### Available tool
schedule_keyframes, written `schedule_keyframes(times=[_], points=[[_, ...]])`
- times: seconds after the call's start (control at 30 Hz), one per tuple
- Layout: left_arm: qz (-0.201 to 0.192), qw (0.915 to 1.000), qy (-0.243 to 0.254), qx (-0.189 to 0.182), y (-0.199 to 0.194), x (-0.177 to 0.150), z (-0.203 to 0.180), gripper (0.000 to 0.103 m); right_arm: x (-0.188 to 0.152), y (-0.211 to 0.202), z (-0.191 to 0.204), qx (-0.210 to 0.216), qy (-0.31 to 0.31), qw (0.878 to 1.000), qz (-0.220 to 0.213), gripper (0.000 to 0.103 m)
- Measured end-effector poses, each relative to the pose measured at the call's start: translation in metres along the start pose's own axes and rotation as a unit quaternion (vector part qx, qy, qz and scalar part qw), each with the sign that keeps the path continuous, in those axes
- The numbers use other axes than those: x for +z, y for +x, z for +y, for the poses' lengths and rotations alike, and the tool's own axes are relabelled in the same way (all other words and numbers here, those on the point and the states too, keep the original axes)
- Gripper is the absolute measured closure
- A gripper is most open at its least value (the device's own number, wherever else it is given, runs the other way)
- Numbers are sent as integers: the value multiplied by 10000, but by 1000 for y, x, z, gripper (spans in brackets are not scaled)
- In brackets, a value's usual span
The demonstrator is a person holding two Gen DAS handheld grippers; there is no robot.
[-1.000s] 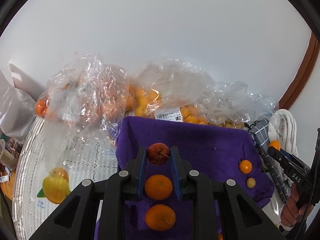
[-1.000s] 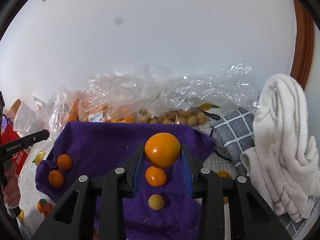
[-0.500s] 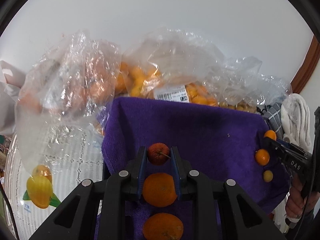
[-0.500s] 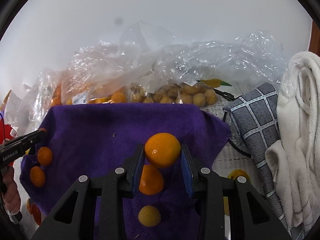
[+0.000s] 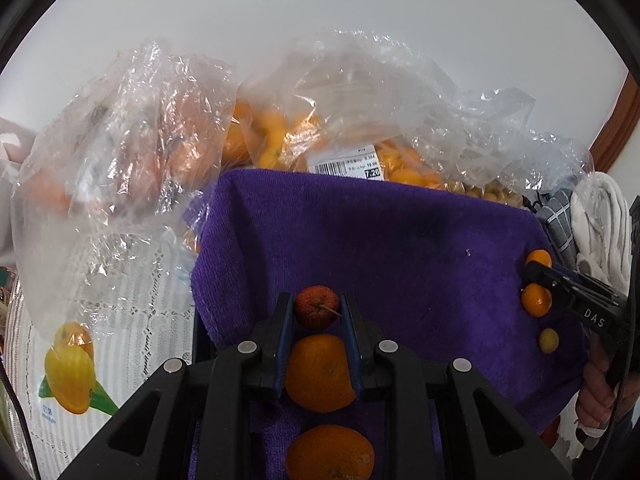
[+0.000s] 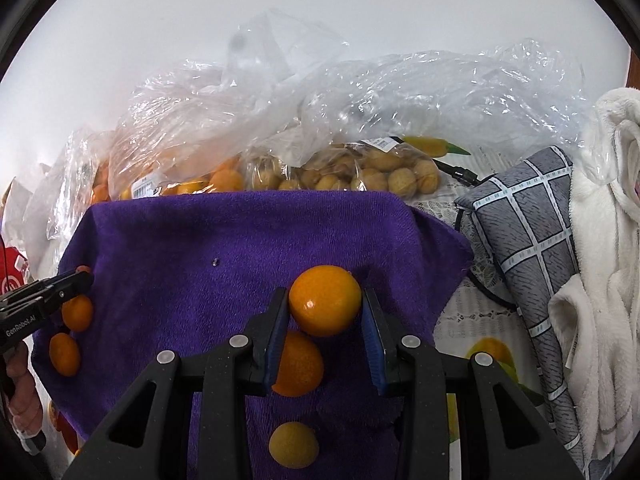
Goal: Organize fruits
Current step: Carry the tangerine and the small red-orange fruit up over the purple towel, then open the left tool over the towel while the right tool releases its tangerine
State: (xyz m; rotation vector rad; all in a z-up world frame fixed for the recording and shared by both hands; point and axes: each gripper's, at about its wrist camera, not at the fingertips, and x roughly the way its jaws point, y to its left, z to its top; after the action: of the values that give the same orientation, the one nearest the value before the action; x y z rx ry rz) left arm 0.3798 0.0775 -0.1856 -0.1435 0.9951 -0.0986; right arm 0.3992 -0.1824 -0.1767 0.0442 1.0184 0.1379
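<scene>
A small red fruit (image 5: 317, 307) is clamped in the left gripper (image 5: 317, 312) near the purple towel's (image 5: 400, 240) left edge, stem pointing right. An orange (image 6: 325, 300) is clamped in the right gripper (image 6: 325, 312) near its right edge.

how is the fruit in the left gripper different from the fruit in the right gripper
The red fruit in the left gripper is dark red with a thin stem; the orange fruit in the right gripper is smooth, glossy orange, with no stem visible. The red fruit looks smaller, so the left jaws stand narrower. Both are round, pinched at the fingertips above the purple towel.
</scene>
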Motion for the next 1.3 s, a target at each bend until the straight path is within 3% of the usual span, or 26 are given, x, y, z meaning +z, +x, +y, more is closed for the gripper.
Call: schedule_keyframes(times=[0.27,0.33,0.4,0.43,0.5,0.83,1.03,1.3], points=[[106,9999,13,-78,3,2,-2,79,-2,-4,1,8,-47,10000,9,65],[147,9998,24,-117,2,4,-3,73,-2,-11,2,-14,-51,10000,-18,62],[116,9999,63,-88,-3,5,-5,63,-3,-23,4,-53,-37,9999,-127,52],[70,9999,82,-77,-7,5,-7,55,-4,-29,6,-81,-56,9997,-201,45],[-53,9999,114,-98,-16,7,-10,50,-8,-45,12,-163,-156,9990,-378,40],[-800,9962,285,-180,-84,6,-25,50,-43,-109,26,-487,-215,9941,-948,40],[-895,9950,412,-180,-111,-23,-23,50,-62,-133,24,-364,31,9954,-889,40],[-736,9972,-4,-113,-122,-87,16,50,-98,-140,39,-57,38,9983,-574,40]])
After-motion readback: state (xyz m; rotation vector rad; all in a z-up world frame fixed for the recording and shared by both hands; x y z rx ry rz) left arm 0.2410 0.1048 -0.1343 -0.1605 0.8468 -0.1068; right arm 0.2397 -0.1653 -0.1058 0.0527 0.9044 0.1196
